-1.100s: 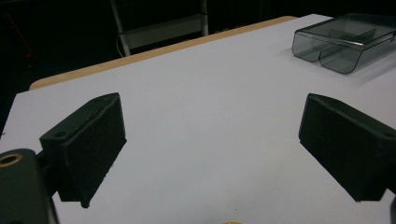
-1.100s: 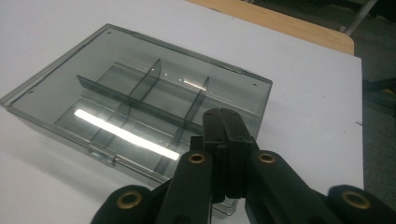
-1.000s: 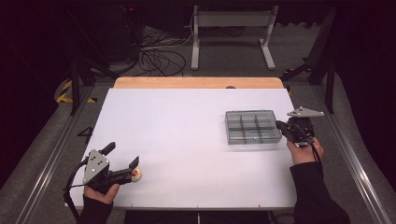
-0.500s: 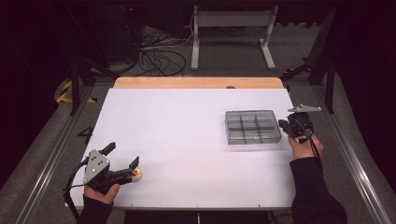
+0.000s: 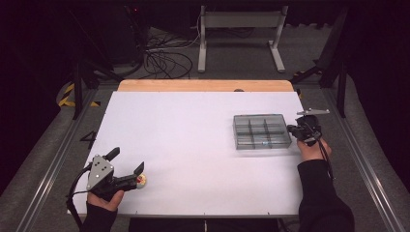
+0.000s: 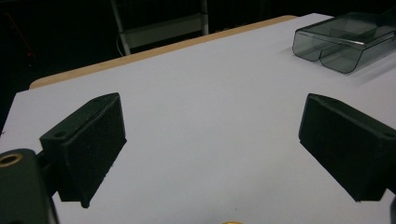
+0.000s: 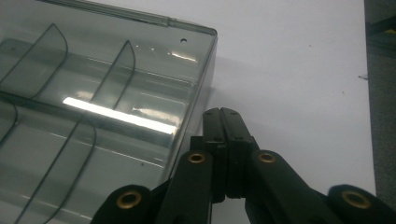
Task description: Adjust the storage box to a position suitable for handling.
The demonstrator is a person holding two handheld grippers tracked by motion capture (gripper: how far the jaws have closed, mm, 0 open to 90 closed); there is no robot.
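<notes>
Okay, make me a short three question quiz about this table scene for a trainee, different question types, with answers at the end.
1. True or false: the left hand-held gripper is shut.
2. Which hand-held gripper is beside the clear divided box? A left, B right.
3. Fill in: the small round brass-coloured object lies near the table's ____ corner, from the person's side.

Key: 1 false, it is open. 2 B. 3 near left.

This looks like a lab or test room. A white table (image 5: 193, 145) stands on grey carpet between metal rails (image 5: 53, 169), with loose cables (image 5: 164, 58) and a metal stand (image 5: 241, 29) behind in the dark.
</notes>
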